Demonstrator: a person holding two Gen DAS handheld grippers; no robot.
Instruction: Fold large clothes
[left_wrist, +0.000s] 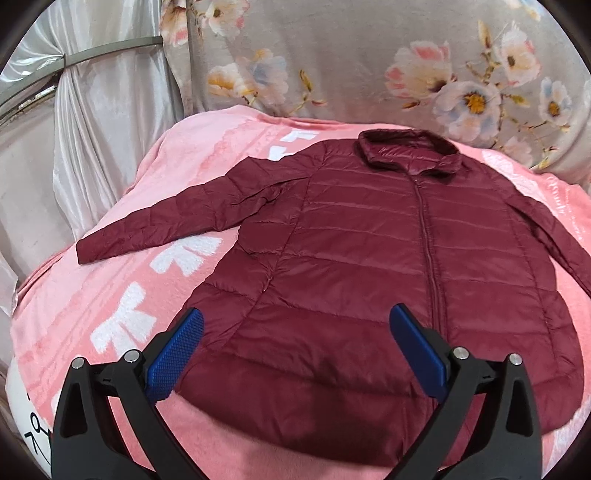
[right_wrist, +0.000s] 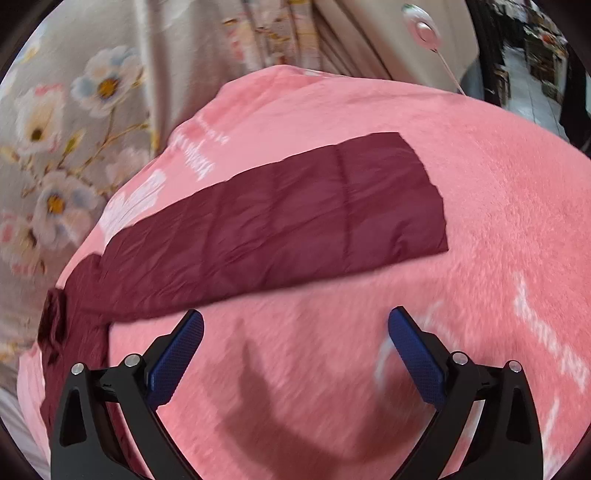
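Observation:
A dark red quilted jacket (left_wrist: 369, 251) lies flat and zipped on a pink blanket (left_wrist: 122, 295), collar at the far side, its left sleeve (left_wrist: 166, 218) spread out to the left. My left gripper (left_wrist: 295, 332) is open and empty, hovering above the jacket's hem. In the right wrist view the jacket's other sleeve (right_wrist: 295, 206) stretches across the blanket (right_wrist: 498, 221), its cuff to the right. My right gripper (right_wrist: 295, 339) is open and empty above bare blanket just in front of that sleeve.
A grey floral cloth (left_wrist: 369, 55) hangs behind the bed. A shiny silver curtain (left_wrist: 92, 110) hangs at the left. A white object (left_wrist: 26, 417) sits at the blanket's lower left edge. A round white device with a cord (right_wrist: 421, 22) hangs at the far right.

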